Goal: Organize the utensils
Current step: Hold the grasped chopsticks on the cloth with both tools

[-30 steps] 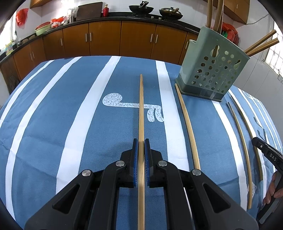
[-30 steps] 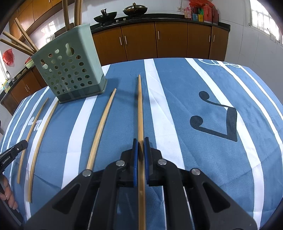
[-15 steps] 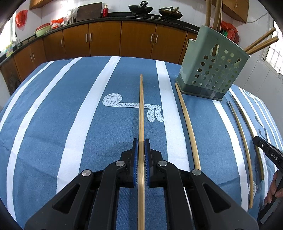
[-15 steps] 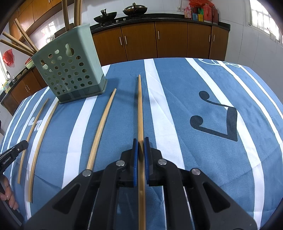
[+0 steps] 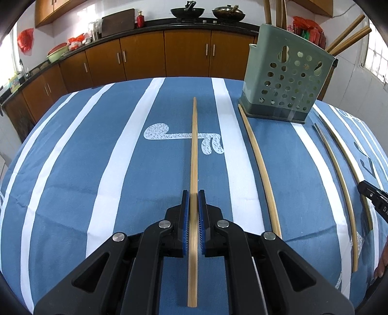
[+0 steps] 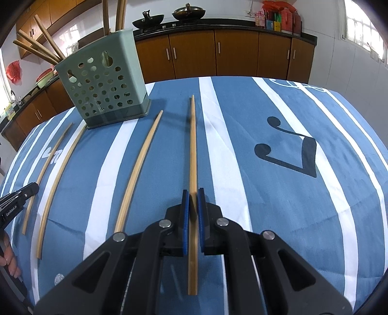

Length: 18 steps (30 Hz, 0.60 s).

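My left gripper (image 5: 193, 193) is shut on a long bamboo chopstick (image 5: 194, 150) that points straight ahead over the blue striped tablecloth (image 5: 97, 169). My right gripper (image 6: 193, 192) is likewise shut on a second chopstick (image 6: 192, 145). A green perforated utensil holder (image 5: 288, 82) (image 6: 104, 82) stands upright at the far side between the two grippers, with several wooden utensils sticking out of it. Two loose chopsticks (image 5: 259, 164) (image 5: 337, 169) lie on the cloth between my hands, also visible as chopsticks (image 6: 138, 174) (image 6: 60, 174) in the right wrist view.
The right gripper's tip (image 5: 373, 201) shows at the left wrist view's right edge, the left gripper's tip (image 6: 17, 203) at the right wrist view's left edge, each with fingers of a hand. Wooden kitchen cabinets (image 5: 189, 55) and woks on a stove (image 6: 186, 12) lie beyond the table's far edge.
The left gripper has rolled slightly, shifting the holder a little in its view. Both grips on the chopsticks are unchanged and nothing on the table has moved.
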Available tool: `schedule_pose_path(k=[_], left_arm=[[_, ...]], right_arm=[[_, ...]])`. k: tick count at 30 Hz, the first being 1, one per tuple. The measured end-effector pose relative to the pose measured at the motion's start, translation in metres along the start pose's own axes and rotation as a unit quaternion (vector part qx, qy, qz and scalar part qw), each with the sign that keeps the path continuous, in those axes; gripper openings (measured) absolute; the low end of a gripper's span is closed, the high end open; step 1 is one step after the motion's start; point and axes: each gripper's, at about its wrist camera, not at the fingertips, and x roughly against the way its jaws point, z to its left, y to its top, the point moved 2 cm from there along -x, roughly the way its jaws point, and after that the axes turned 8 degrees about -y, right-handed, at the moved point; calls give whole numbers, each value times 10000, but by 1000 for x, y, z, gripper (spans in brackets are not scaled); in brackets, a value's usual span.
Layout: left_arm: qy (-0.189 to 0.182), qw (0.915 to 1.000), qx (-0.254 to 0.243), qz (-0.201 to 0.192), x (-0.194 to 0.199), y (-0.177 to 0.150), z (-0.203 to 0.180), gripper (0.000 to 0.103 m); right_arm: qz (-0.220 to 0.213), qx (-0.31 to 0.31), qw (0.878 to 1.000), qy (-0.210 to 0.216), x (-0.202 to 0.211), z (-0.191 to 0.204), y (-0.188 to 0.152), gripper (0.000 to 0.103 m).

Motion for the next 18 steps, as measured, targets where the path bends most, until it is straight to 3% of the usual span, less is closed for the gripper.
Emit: schedule_pose_path(k=[18], left_arm=[[42, 10000, -37, 1, 5, -7, -2, 8]], right_arm=[[-2, 17, 10000, -24, 1, -1, -1, 8]])
